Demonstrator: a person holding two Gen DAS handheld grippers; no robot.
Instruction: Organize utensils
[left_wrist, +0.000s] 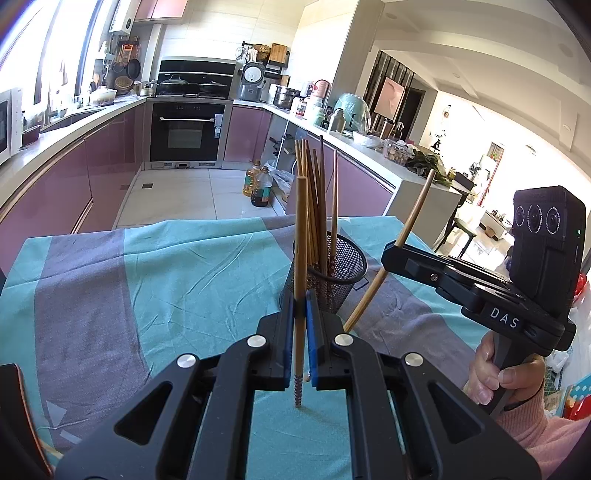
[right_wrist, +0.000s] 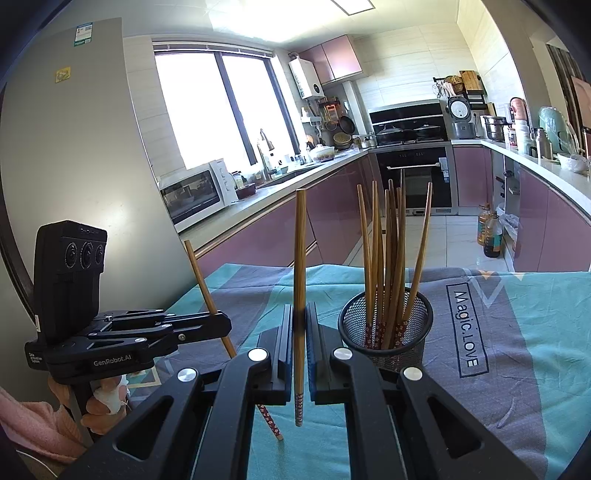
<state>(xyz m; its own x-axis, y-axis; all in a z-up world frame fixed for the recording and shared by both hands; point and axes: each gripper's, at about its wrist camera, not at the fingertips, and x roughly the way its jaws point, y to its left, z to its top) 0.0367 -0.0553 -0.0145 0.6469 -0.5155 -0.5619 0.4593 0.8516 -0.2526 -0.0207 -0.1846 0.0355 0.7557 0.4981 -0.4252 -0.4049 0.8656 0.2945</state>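
Observation:
A black mesh cup (left_wrist: 349, 280) (right_wrist: 419, 341) stands on the cloth-covered table with several wooden chopsticks (left_wrist: 314, 192) (right_wrist: 388, 236) upright in it. My left gripper (left_wrist: 301, 299) (right_wrist: 223, 323) is shut on one wooden chopstick (left_wrist: 301, 229) (right_wrist: 205, 280), held upright just in front of the cup. My right gripper (right_wrist: 300, 310) (left_wrist: 389, 254) is shut on another chopstick (right_wrist: 300, 240) (left_wrist: 415, 210), to the right of the cup in the left wrist view. Both held chopsticks have patterned red tips pointing down, above the cloth.
A teal and grey tablecloth (left_wrist: 166, 280) (right_wrist: 517, 332) covers the table. A hand (left_wrist: 487, 373) (right_wrist: 105, 402) in a pink sleeve grips each handle. Beyond the table's far edge lie the kitchen floor, oil bottles (left_wrist: 258, 184) and purple cabinets (right_wrist: 332, 206).

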